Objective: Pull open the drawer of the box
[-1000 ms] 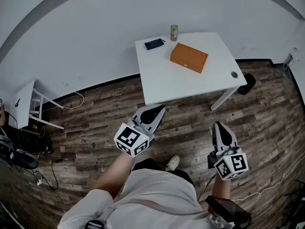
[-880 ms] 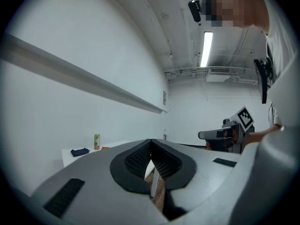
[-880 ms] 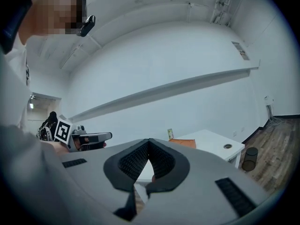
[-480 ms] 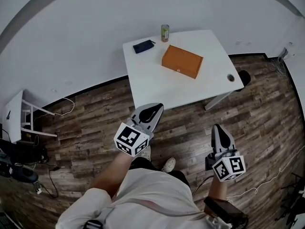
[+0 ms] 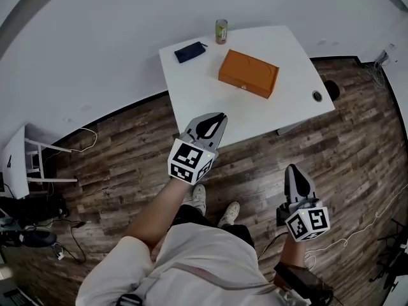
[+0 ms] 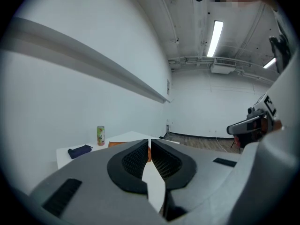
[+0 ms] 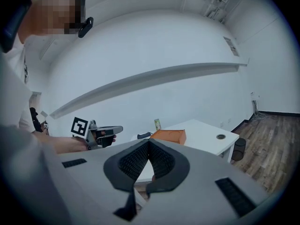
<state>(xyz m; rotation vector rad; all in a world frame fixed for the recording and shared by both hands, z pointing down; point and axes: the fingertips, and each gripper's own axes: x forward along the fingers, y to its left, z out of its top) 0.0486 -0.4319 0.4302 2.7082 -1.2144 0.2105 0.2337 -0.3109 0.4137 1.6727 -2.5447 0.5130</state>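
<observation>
White table (image 5: 280, 107): orange box (image 5: 248, 73), can (image 5: 221, 30), pouch (image 5: 190, 51) | left gripper (image 5: 218, 116), right gripper (image 5: 294, 168) closed, empty

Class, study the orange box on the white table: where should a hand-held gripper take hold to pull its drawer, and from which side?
Probably the small pale knob on the orange box's long side facing the person, approached from the white table's near edge. It seems the only pull on that face, though it is too small to confirm.
</observation>
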